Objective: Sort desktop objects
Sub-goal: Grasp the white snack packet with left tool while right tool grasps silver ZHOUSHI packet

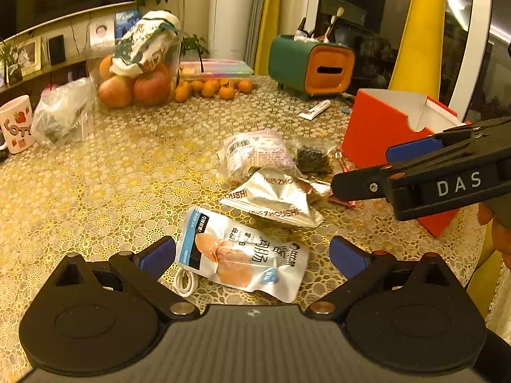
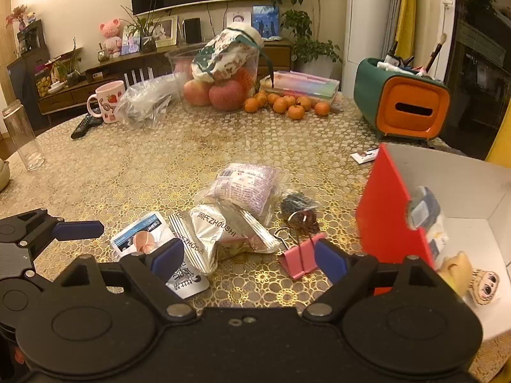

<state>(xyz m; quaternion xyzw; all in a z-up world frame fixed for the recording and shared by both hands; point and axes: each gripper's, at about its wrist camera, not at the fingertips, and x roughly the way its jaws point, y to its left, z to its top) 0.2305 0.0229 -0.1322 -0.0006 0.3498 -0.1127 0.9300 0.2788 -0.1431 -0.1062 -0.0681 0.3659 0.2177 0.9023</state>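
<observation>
White cable (image 1: 185,282) mostly hidden under white snack packet (image 1: 242,263)

Before you lie three snack packets: one white and blue packet (image 1: 242,255), one silver packet (image 1: 274,199) and one pale purple packet (image 1: 255,153). You also see one pink binder clip (image 2: 298,260), one red box (image 2: 396,220), one white cable (image 1: 185,282), one pink mug (image 2: 107,100), one green and orange holder (image 2: 402,102), and about nine small oranges (image 2: 287,103).
</observation>
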